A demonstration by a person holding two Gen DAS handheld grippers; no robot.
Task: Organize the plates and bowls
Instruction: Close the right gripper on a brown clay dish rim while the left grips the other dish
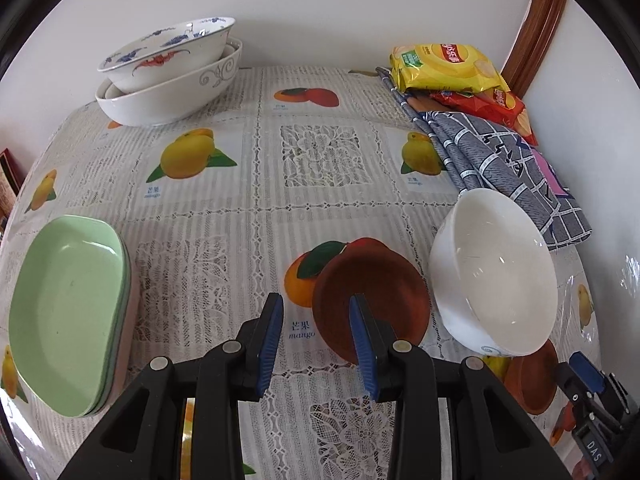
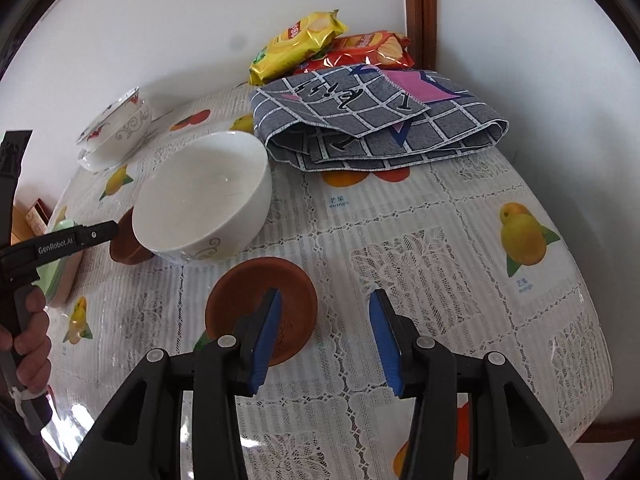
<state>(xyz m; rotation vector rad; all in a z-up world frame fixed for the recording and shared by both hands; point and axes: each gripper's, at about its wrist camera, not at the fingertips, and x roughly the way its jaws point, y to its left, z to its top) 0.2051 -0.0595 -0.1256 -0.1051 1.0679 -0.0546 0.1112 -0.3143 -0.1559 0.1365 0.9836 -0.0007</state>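
Note:
My left gripper [image 1: 316,308] hangs open over the fruit-print tablecloth. Its right finger [image 1: 362,332] crosses the left edge of a brown saucer [image 1: 380,292]. A plain white bowl [image 1: 496,276] stands to the right of that saucer, and a second brown saucer [image 1: 528,384] lies near its front. In the right wrist view my right gripper [image 2: 325,300] is open. Its left finger [image 2: 266,328] is over this second saucer [image 2: 248,300], just in front of the white bowl [image 2: 204,208]. Nothing is held in either gripper.
Stacked green plates [image 1: 68,312] lie at the left edge. Nested patterned bowls [image 1: 168,72] stand at the back left by the wall. A folded grey checked cloth [image 2: 380,128] and snack bags [image 2: 300,44] fill the back right corner. A hand [image 2: 32,332] holds the left gripper [image 2: 96,234].

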